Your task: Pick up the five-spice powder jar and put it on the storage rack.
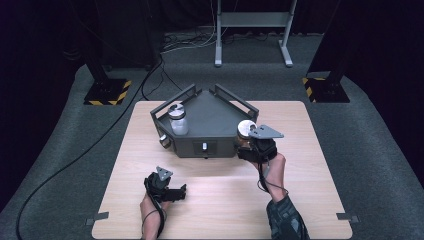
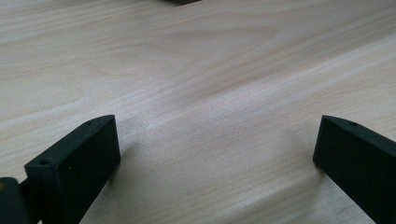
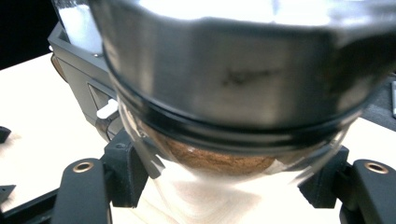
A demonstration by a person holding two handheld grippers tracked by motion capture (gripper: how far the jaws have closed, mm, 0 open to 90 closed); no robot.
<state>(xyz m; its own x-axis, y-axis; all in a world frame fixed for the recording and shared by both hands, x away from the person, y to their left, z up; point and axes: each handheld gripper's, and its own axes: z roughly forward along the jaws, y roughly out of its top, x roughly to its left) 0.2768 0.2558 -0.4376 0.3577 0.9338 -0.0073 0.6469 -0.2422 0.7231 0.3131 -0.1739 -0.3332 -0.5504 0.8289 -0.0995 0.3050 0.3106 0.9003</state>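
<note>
Jaws of the right gripper [image 3: 224, 186] clamp a jar [image 3: 233, 93] beside the tray's edge [image 1: 207, 146].

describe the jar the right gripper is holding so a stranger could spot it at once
Find the dark grey tray at the far middle of the wooden table. At its near right corner, the right gripper clamps a glass jar. Unlike the white-filled jar on the tray, it holds brown powder.

A lab-style recording studio: black curtains all round, grey carpet [image 1: 380, 150], a pale wooden bench [image 1: 225, 200] in the middle, hazard-striped stand bases [image 1: 107, 92] far left and right, cables [image 1: 75, 160] trailing over the floor.
</note>
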